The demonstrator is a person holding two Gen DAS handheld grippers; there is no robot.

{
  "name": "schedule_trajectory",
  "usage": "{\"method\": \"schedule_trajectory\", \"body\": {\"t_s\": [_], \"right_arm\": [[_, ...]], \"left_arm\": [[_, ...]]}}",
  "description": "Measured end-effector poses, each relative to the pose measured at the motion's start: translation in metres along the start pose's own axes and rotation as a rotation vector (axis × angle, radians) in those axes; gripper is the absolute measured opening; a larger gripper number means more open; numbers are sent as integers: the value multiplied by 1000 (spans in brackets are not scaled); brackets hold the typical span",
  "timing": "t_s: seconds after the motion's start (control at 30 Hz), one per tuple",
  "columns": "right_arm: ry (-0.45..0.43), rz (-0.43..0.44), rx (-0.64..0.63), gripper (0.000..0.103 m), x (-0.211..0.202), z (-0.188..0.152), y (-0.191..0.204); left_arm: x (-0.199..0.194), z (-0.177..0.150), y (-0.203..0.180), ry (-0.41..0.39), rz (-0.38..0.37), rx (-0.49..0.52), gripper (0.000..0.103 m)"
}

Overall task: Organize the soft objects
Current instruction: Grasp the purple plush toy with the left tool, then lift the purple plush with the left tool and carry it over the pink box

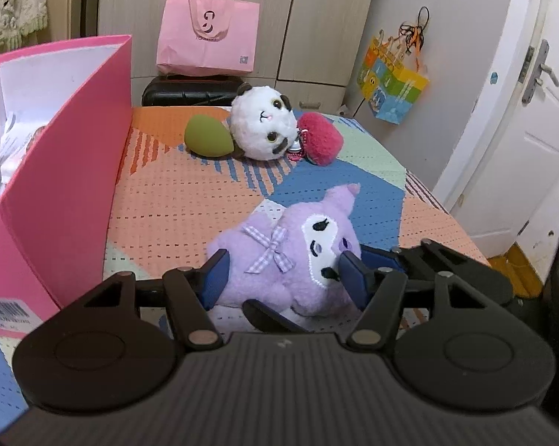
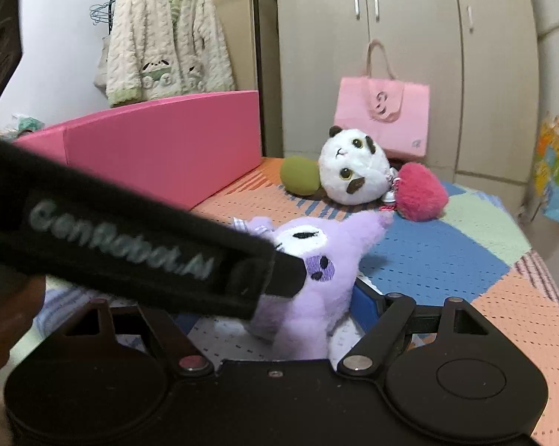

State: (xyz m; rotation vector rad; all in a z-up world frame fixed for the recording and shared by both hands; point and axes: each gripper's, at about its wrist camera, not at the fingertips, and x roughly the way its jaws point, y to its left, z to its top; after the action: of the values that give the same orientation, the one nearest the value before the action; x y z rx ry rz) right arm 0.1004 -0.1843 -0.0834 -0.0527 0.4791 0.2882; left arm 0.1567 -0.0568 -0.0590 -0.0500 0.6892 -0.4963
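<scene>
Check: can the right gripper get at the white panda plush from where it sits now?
Probably not directly. The purple plush lies between the right gripper's fingers, and the left gripper crosses in front. The white panda plush sits farther back, between the green ball and pink pompom.

Purple plush (image 2: 316,271) lies between right gripper (image 2: 275,308) fingers.

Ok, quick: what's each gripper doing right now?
Left gripper: closed on the purple plush.
Right gripper: cannot tell; one finger is hidden behind the left gripper.
</scene>
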Motion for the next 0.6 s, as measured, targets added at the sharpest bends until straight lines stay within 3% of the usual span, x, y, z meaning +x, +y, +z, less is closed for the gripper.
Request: {"method": "schedule_trajectory", "body": {"t_s": [0.37,0.6], "right_arm": [[-47,-10,39,73,-20,-9,13],[-5,-24,70,73,-52,-2,32]], "left_arm": [[-24,-15,-12,-29,5,61,63],[-59,-24,-25,-10,11,113,63]]}}
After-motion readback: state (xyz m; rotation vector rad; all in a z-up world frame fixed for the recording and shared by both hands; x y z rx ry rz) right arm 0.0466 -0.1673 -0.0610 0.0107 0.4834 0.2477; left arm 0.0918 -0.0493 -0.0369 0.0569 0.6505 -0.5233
